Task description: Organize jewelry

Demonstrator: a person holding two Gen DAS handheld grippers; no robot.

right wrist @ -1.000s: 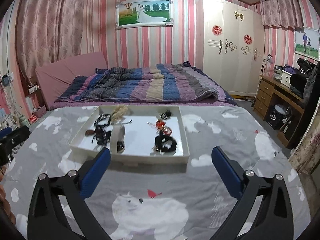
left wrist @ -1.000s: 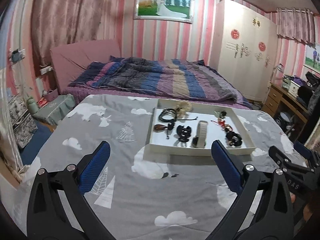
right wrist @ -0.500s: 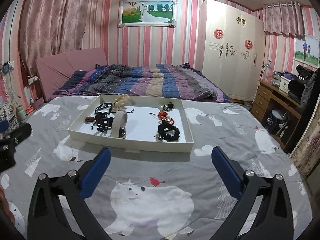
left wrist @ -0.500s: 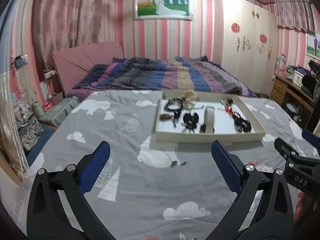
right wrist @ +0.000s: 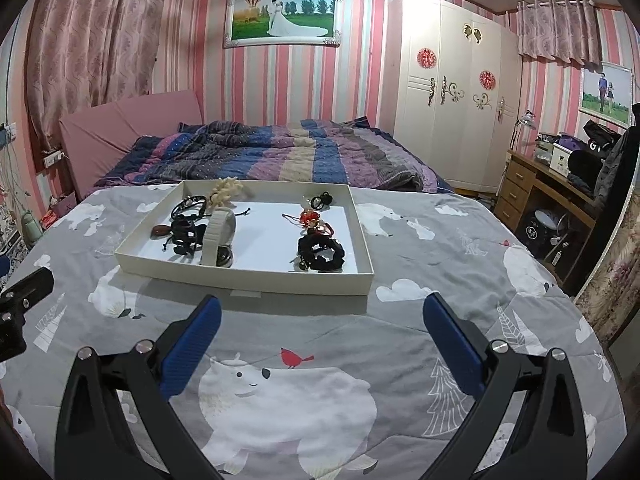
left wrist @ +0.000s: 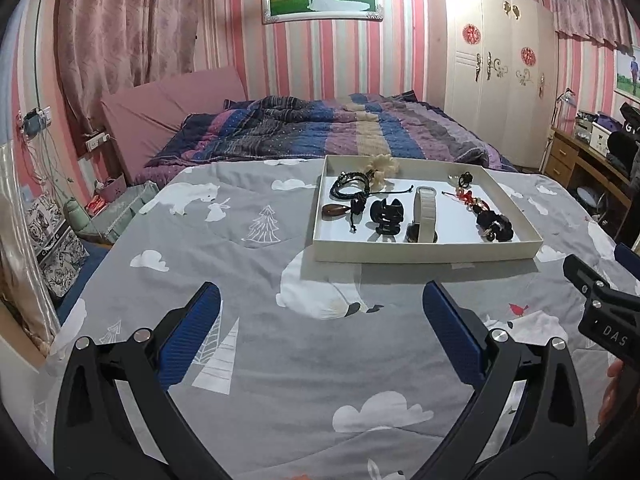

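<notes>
Left wrist view: the left tool (left wrist: 322,300) hangs released and empty above the grey quilt (left wrist: 280,360); the jewelry tray (left wrist: 424,254) sits upper right. The right tool (right wrist: 322,312) is likewise released.

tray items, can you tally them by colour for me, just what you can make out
In the white tray:
Black: 4 (cord bracelets, claw clip, scrunchie, small hair tie)
Cream: 2 (watch band, flower piece)
Brown: 1 (pendant)
Red: 1 (beaded piece)
Total: 8
</notes>
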